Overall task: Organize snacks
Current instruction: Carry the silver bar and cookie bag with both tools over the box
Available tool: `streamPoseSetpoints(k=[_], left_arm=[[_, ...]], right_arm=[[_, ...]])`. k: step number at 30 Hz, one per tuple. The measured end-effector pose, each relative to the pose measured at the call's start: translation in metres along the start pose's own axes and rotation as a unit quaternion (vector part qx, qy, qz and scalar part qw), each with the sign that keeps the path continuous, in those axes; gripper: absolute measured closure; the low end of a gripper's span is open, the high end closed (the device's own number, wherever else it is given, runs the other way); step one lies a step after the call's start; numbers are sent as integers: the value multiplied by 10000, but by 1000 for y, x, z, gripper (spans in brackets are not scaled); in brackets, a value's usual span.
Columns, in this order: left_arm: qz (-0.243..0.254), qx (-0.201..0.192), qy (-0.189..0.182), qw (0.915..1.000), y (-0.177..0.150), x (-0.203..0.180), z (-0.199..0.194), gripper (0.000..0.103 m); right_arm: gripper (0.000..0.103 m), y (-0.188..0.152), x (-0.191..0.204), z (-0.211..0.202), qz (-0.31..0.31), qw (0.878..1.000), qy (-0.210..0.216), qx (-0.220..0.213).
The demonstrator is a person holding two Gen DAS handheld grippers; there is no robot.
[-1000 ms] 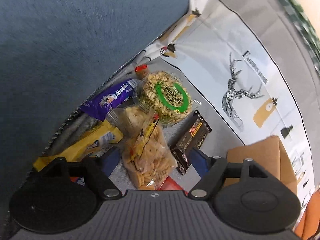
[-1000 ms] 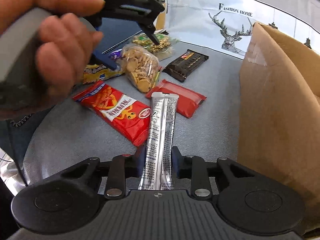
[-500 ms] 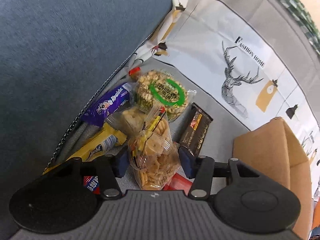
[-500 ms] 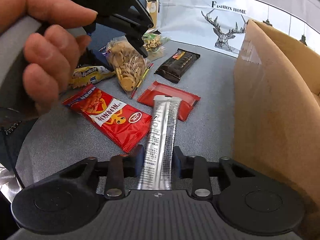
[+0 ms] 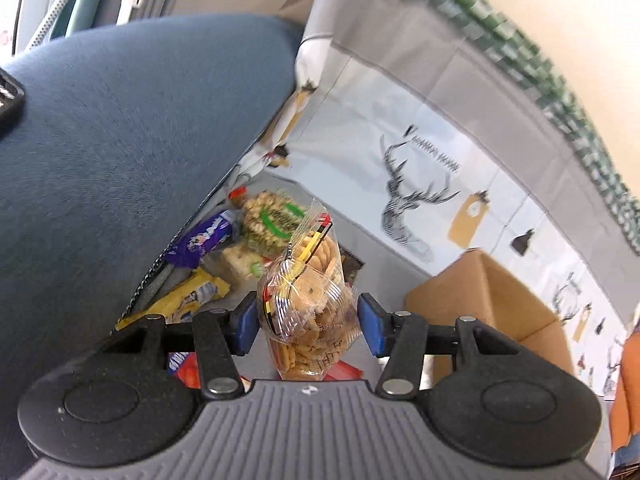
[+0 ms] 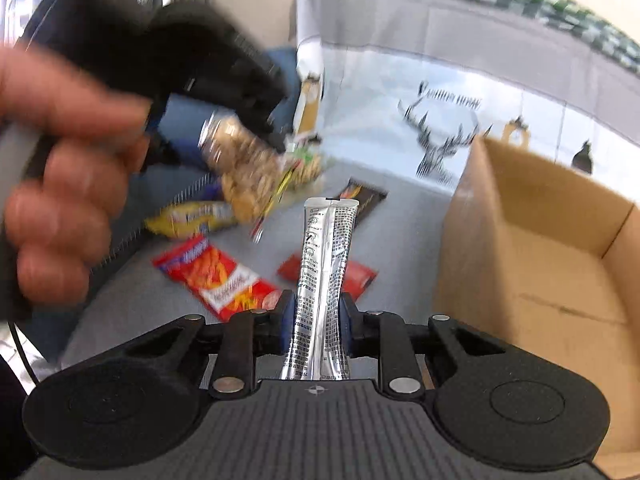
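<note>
My left gripper [image 5: 307, 322] is shut on a clear bag of small crackers [image 5: 308, 300] and holds it lifted above the grey surface; the bag also shows blurred in the right wrist view [image 6: 244, 172]. My right gripper [image 6: 316, 322] is shut on a silver stick packet [image 6: 324, 276], held upright in the air. An open cardboard box [image 6: 560, 280] stands to the right, its inside bare where visible; it also shows in the left wrist view [image 5: 492, 300].
On the grey surface lie a red snack pack [image 6: 224, 280], a smaller red packet [image 6: 360, 276], a dark chocolate bar [image 6: 364, 196], a yellow pack [image 6: 192, 218], a purple pack [image 5: 204, 236] and a green-labelled nut bag [image 5: 272, 216]. A blue cushion [image 5: 120, 140] is at left.
My left gripper closed on the cracker bag and lifted it off the surface. My right gripper rose with the silver packet, bringing the box opening into view.
</note>
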State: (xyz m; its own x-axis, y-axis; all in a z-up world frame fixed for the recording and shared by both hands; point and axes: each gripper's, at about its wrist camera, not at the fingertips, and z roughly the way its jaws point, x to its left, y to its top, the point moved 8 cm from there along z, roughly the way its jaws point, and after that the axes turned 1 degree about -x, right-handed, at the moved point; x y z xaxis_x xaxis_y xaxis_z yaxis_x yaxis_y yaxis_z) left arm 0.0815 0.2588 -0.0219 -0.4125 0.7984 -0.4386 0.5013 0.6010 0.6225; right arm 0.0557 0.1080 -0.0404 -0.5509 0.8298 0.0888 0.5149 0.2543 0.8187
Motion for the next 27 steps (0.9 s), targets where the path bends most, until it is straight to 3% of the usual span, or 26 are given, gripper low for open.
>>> streamPoseSetpoints(k=[4, 8, 15, 18, 21, 27], left_arm=[[-63, -233, -245, 9994, -5, -12, -24, 46], [-64, -371, -437, 9983, -9, -29, -34, 46], [275, -559, -843, 9945, -16, -79, -33, 46], [477, -577, -1084, 9913, -21, -107, -28, 46], [780, -681, -1411, 9846, -28, -139, -26, 46], [1563, -841, -2039, 9628, -54, -205, -23, 46]], right_arm=[[79, 28, -16, -37, 32, 9988, -24, -480], [79, 59, -56, -71, 57, 9943, -177, -1048], [79, 80, -149, -103, -2, 9801, -1107, -1646], [79, 65, -182, -106, 238, 9769, -1359, -1634], [79, 47, -209, -105, 599, 9799, -1360, -1334], [79, 35, -250, -102, 1025, 9781, -1487, -1039]])
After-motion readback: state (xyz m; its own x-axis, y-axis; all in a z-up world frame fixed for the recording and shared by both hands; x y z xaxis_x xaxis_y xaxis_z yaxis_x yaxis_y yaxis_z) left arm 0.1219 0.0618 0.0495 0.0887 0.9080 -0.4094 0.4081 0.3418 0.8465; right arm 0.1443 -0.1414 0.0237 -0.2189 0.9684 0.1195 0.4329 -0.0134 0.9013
